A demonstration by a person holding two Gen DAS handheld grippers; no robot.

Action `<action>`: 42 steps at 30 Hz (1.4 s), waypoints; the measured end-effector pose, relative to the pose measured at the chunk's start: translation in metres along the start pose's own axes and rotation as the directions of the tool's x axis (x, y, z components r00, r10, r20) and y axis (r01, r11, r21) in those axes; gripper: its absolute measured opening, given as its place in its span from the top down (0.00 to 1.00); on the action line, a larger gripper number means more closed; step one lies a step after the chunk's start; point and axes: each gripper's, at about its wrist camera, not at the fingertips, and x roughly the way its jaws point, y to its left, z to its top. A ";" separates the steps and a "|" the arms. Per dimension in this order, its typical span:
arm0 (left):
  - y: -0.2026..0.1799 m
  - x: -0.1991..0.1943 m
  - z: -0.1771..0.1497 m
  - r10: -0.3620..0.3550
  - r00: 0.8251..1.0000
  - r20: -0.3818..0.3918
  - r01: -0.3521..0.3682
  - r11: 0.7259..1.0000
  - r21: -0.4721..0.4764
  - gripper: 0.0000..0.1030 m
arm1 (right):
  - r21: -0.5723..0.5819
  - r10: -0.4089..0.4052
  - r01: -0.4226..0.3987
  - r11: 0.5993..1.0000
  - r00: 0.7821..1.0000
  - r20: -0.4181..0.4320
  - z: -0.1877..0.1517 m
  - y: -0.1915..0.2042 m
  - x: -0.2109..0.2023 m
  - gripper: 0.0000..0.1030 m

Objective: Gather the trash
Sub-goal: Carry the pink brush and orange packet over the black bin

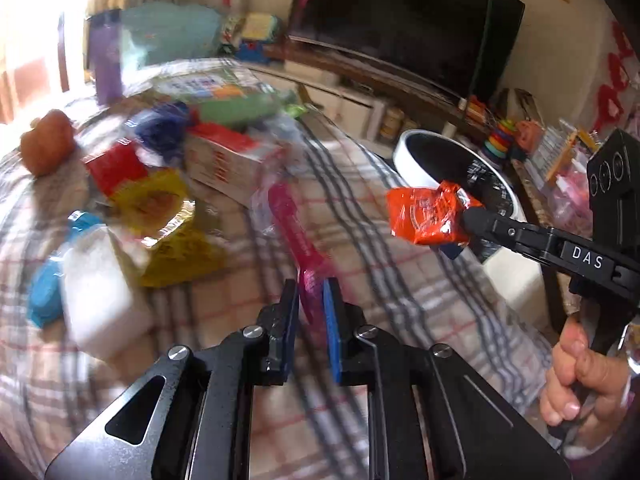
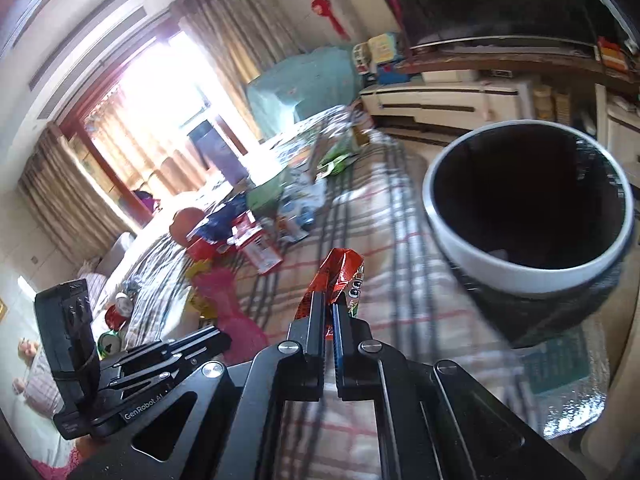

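My left gripper (image 1: 311, 294) is shut on a pink plastic wrapper (image 1: 294, 232) and holds it above the plaid cloth. My right gripper (image 2: 328, 300) is shut on an orange-red snack wrapper (image 2: 340, 272); the wrapper also shows in the left wrist view (image 1: 426, 214), held near the rim of the white trash bin (image 1: 420, 168). The bin (image 2: 532, 272), lined in black, stands off the table's right edge. The left gripper (image 2: 216, 338) shows with the pink wrapper (image 2: 228, 300) in the right wrist view.
The plaid tablecloth (image 1: 400, 280) carries a pile of trash at the left: a yellow bag (image 1: 168, 216), a white bottle (image 1: 100, 288), a red-and-white box (image 1: 228, 160), a blue wrapper (image 1: 164, 128). A TV (image 1: 404, 20) and a cabinet stand behind.
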 end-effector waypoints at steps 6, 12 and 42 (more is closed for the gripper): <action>-0.014 0.007 0.004 0.001 1.000 0.001 -0.001 1.000 0.023 0.89 | 0.019 -0.024 0.023 1.000 0.999 0.029 0.002 -0.015 -0.017 0.97; -0.025 0.014 0.002 0.021 1.000 -0.020 -0.020 0.999 0.041 0.85 | 0.028 -0.023 0.021 0.999 0.999 0.040 0.002 -0.024 -0.025 0.97; -0.093 0.039 0.033 -0.039 0.999 -0.011 0.040 0.984 0.176 0.55 | 0.081 -0.067 0.059 0.995 0.992 0.106 0.014 -0.065 -0.057 0.97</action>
